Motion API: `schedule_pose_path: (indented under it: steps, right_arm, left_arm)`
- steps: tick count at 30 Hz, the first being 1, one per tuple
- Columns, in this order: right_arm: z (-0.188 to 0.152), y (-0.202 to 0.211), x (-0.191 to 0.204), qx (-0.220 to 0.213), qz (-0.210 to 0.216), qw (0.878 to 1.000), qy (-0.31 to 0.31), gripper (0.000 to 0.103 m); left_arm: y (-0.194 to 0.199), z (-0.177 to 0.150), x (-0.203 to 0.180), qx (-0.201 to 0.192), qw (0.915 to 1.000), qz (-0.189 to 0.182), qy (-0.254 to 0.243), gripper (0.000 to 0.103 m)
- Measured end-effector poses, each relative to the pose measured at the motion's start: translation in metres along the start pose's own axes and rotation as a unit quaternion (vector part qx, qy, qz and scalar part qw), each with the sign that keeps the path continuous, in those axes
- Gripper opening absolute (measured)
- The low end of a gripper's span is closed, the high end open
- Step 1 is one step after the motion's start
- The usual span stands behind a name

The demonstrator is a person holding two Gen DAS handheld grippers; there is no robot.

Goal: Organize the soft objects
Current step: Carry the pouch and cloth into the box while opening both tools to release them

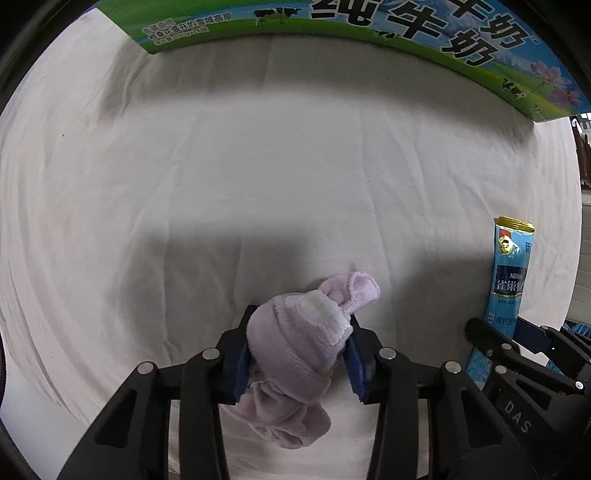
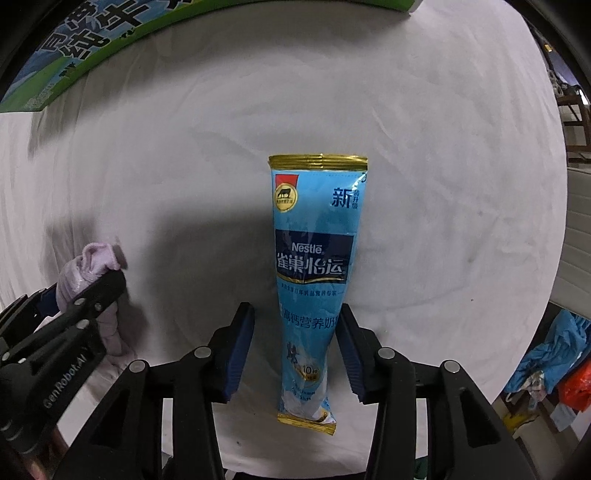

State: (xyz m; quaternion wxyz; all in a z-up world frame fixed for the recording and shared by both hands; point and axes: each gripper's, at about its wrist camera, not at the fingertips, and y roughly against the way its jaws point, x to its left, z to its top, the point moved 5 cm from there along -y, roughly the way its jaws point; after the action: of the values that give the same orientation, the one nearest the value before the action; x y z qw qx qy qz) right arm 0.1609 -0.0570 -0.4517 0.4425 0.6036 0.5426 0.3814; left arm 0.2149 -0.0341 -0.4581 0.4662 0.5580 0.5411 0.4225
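My left gripper (image 1: pixel 300 325) is shut on a bunched pale lilac sock (image 1: pixel 295 347), held over the white cloth; the sock's toe sticks out past the fingertips and its cuff hangs down behind. The sock also shows in the right wrist view (image 2: pixel 92 269), with the left gripper (image 2: pixel 88 295) around it. My right gripper (image 2: pixel 295 321) is open, its blue pads either side of a long blue Nestle milk powder sachet (image 2: pixel 314 258) that lies on the cloth. A small gap shows on each side. The sachet also shows in the left wrist view (image 1: pixel 508 273).
A green and blue milk carton box (image 1: pixel 369 26) stands along the far edge of the white cloth (image 1: pixel 258 166); it also shows in the right wrist view (image 2: pixel 74 48). Clutter and a blue bag (image 2: pixel 554 350) lie beyond the table's right edge.
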Motion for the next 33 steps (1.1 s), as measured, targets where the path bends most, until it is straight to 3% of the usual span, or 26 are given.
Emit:
schedule_pose_path:
  steps: [2,5,10,15,22,27,33]
  right_arm:
    - [0.001,0.003,-0.003,-0.009,-0.016,1.0,0.009,0.028]
    - [0.0,0.005,-0.009,-0.013,-0.015,1.0,0.016,0.02]
    - [-0.007,0.016,-0.009,-0.033,-0.013,0.999,0.024,0.016]
    - [-0.016,0.044,-0.011,-0.058,0.016,0.998,0.027,0.015]
    - [-0.025,0.128,-0.007,-0.123,0.067,0.989,0.045,0.015]
    - [-0.016,0.2,-0.004,-0.178,0.1,0.978,0.05,0.015]
    - [0.026,0.266,0.006,-0.237,0.12,0.963,0.039,0.015]
  left_arm:
    - [0.0,-0.003,0.001,-0.004,1.0,0.0,0.004,0.038]
    - [0.003,-0.007,-0.001,-0.011,0.9999,0.003,0.005,0.038]
    - [0.014,-0.02,-0.003,-0.028,0.9996,-0.007,0.009,0.038]
    - [0.046,-0.035,0.001,-0.051,0.998,-0.036,0.013,0.038]
    - [0.123,-0.033,0.0,-0.11,0.9909,-0.077,0.0,0.038]
    - [0.191,-0.001,0.009,-0.16,0.9818,-0.102,-0.004,0.038]
    - [0.24,0.073,0.029,-0.204,0.9731,-0.106,0.015,0.038]
